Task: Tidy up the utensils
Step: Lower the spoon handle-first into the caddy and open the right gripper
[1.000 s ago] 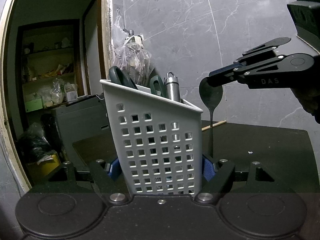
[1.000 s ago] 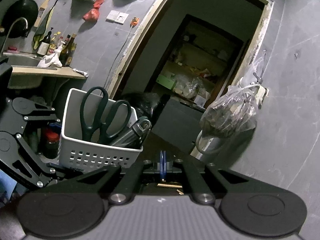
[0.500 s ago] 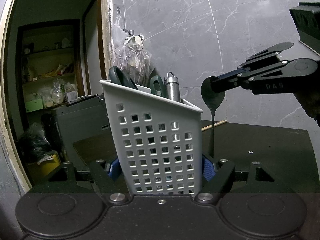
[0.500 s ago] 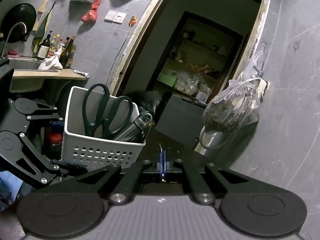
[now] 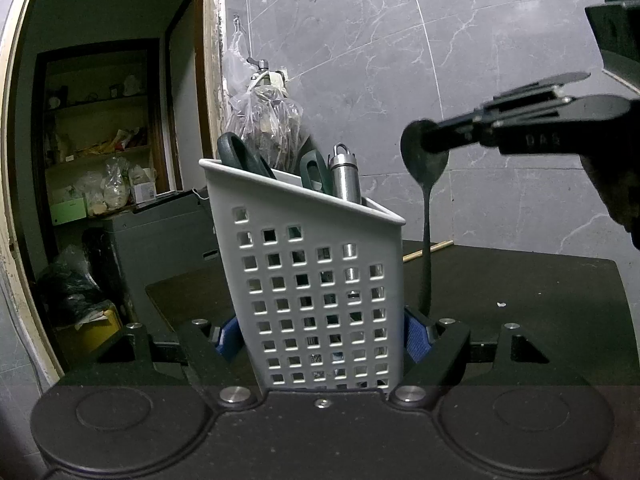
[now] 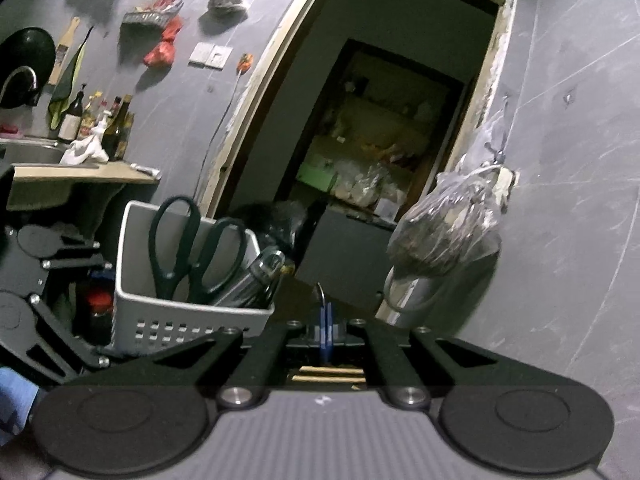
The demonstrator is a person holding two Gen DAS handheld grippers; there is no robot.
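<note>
Your left tongs (image 5: 322, 336) are clenched on the base of a white perforated plastic utensil caddy (image 5: 316, 280), their blue pads pressed against its 2 side walls, holding it upright just above the dark worktop (image 5: 540, 280). Your right tongs (image 5: 430, 142) are closed tight on the bowl of a dark metal spoon (image 5: 426, 208), which hangs handle-down just beside the caddy's lower right rim, outside it and not yet in. From the right wrist view, those tongs (image 6: 323, 330) show their blue pads pressed together with only a sliver of metal edge between them.

Inside the caddy stand dark-handled scissors (image 6: 192, 248) and a small steel cylinder with a ring top (image 5: 344, 174).

The spoon looks light, stiff and smooth, so it may swivel or slip in a grip on its curved bowl; move it gently and keep the handle pointing down. The caddy seems light and slightly flexible, top-heavy with its contents, so your low grip on both walls suits it.

Wooden chopsticks (image 6: 332, 374) lie on the worktop below the right tongs.
</note>
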